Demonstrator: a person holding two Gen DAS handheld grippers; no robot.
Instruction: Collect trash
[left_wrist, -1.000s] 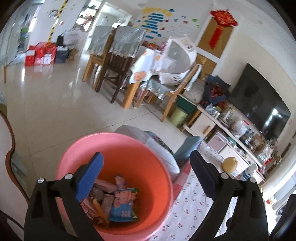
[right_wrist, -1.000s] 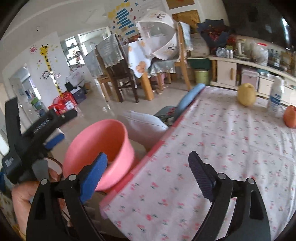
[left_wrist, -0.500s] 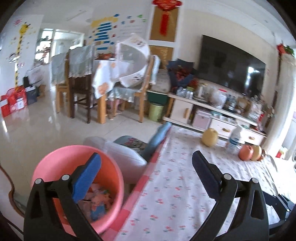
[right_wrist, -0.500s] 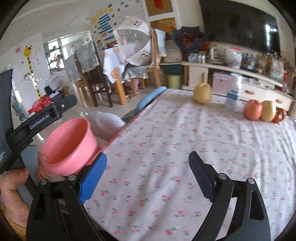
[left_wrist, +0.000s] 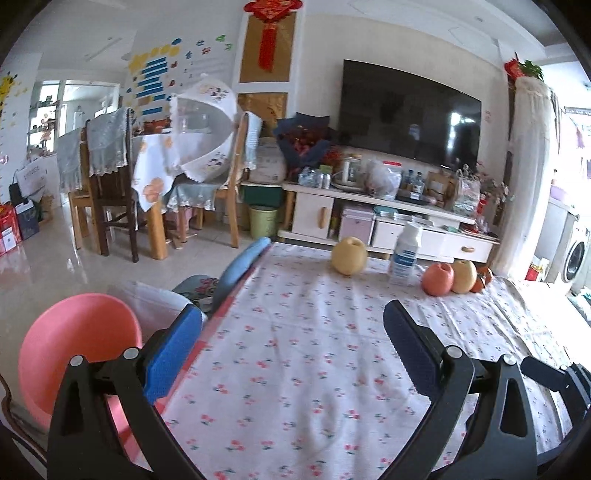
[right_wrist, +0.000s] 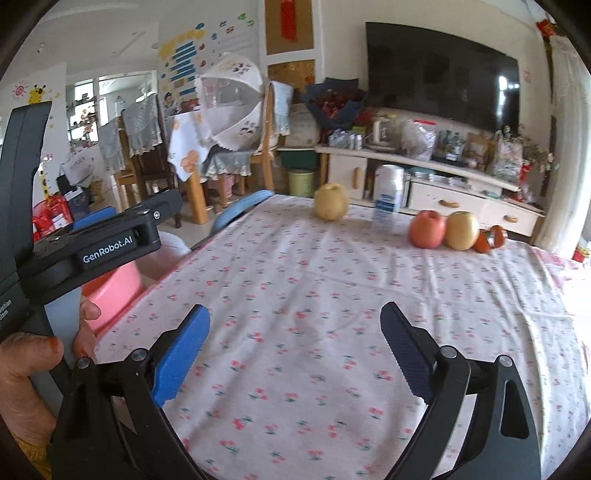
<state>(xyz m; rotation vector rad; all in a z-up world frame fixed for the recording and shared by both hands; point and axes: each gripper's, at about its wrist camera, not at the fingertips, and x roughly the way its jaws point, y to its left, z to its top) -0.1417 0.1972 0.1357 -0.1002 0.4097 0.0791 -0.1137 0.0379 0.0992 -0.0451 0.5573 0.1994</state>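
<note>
left gripper (left_wrist: 291, 347): jaws spread wide, nothing between them, pointed out over the table; I hold it clear of the bin since there's nothing left in it to drop.
right gripper (right_wrist: 295, 347): jaws have just been opening, now wide apart, nothing between the pads; hovers above the cloth, not touching.
pink bin (left_wrist: 77, 343): task's container, off the table's left edge, just beside it and lower; kept close so dropping trash in is a short move. Contents hidden from this angle.
trash on table: none I can pick out on the near cloth; far end is small and soft, so maybe missed.
tablecloth (right_wrist: 332, 288): white with small red floral print, flat, a few creases, red edge at left.
far end items: 1 yellow pear (right_wrist: 331, 202), 1 white bottle (right_wrist: 387, 197), 1 red apple (right_wrist: 427, 229) touching a 2nd pear; look like keepers, not trash.
my left hand (right_wrist: 33, 365): wrapped on the gripper handle.
room: TV (left_wrist: 410, 114) over a cluttered low cabinet, dining table with chairs left, glossy tile floor.
</note>
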